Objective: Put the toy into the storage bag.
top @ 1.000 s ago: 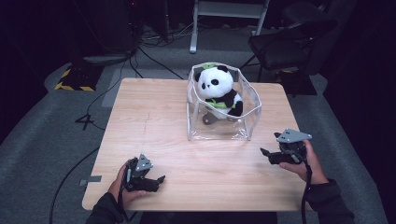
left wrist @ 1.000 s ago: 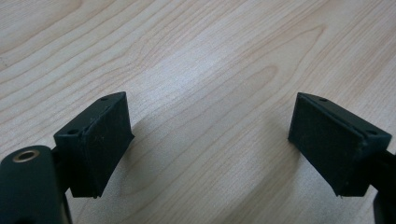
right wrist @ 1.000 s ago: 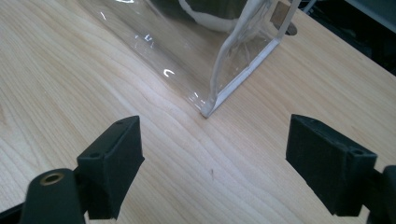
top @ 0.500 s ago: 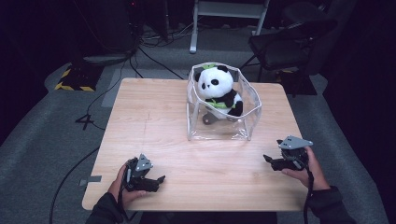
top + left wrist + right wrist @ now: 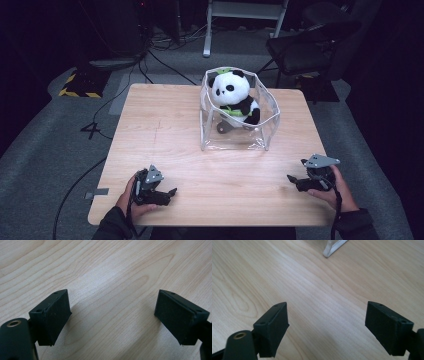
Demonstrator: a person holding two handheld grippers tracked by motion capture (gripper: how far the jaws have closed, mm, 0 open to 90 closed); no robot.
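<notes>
A black-and-white panda plush (image 5: 232,97) with a green scarf sits inside a clear plastic bag (image 5: 260,132) at the table's far middle. My left gripper (image 5: 172,192) rests low at the near left of the wooden table (image 5: 160,130), open, with bare wood between its pads (image 5: 53,315). My right gripper (image 5: 291,179) sits at the near right, also open and empty, with its pads (image 5: 274,325) wide apart. A white corner of the bag (image 5: 334,247) shows at the top of the right gripper view.
A dark chair (image 5: 305,47) stands behind the table's far right corner. Cables (image 5: 165,40) and a black-and-yellow striped block (image 5: 80,85) lie on the grey floor to the far left. A white frame leg (image 5: 207,30) stands behind the table.
My right gripper has moved toward the table's near edge and slightly right. The left gripper and the panda have stayed put.
</notes>
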